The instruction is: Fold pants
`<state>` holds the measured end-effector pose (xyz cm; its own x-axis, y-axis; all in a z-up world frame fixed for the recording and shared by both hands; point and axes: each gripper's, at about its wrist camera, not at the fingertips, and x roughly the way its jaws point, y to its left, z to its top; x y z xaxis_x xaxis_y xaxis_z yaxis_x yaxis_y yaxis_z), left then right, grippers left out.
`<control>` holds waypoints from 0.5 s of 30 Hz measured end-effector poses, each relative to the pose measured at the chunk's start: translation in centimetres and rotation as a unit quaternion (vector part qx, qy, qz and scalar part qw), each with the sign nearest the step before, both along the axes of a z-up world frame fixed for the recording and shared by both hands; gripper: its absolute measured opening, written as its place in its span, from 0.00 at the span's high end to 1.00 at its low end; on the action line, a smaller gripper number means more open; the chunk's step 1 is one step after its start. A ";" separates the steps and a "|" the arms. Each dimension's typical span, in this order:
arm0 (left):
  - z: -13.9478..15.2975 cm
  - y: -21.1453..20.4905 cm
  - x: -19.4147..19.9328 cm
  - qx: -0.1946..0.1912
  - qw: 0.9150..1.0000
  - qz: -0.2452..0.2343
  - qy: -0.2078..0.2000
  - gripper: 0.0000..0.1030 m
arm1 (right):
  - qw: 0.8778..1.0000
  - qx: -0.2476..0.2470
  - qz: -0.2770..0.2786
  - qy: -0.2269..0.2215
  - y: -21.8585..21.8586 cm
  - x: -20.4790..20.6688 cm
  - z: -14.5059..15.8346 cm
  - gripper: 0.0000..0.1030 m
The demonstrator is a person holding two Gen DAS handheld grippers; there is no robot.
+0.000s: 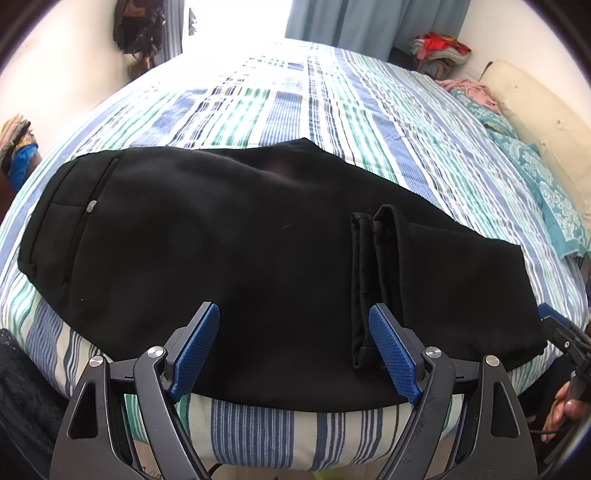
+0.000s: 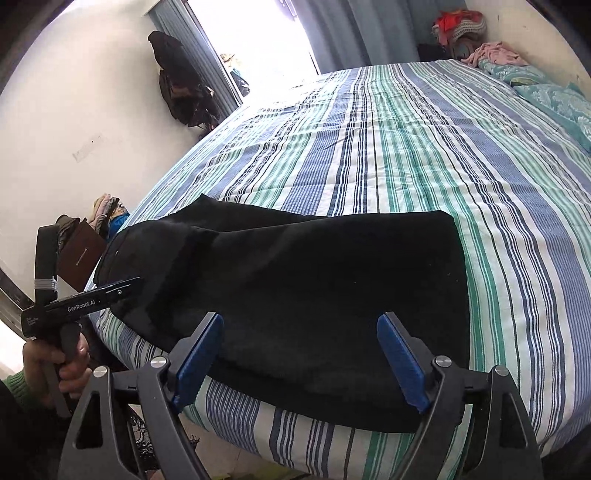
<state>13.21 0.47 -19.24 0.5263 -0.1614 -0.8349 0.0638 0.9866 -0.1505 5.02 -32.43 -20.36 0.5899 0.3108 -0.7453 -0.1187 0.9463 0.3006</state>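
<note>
Left tool (image 1: 293,350) wide open, empty | right tool (image 2: 299,363) same | over folded pants (image 1: 221,240)

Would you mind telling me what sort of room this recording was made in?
Most likely a home bedroom: a bed with a striped sheet, curtains at a bright window, and clothes piled in the corner.

One pair of black pants (image 1: 221,251) is seen on one striped bed (image 1: 332,103); two grippers (image 1: 291,350) (image 2: 301,354) are counted, maybe two clothes piles (image 2: 458,22) beyond.
</note>
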 end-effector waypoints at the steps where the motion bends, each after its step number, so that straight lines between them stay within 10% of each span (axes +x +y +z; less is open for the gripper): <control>1: 0.0 0.2 0.0 -0.002 1.000 0.002 0.001 0.18 | 1.000 0.001 0.000 0.002 0.0 0.0 0.0 0.17; 15: -0.7 1.5 0.5 -0.002 1.000 0.026 0.017 0.18 | 1.000 0.018 0.010 0.021 0.4 0.3 -1.0 0.17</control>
<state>13.76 1.92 -19.90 0.5060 -0.1377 -0.8515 0.0083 0.9879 -0.1549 5.36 -32.07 -21.33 0.5513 0.3496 -0.7575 -0.1242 0.9322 0.3399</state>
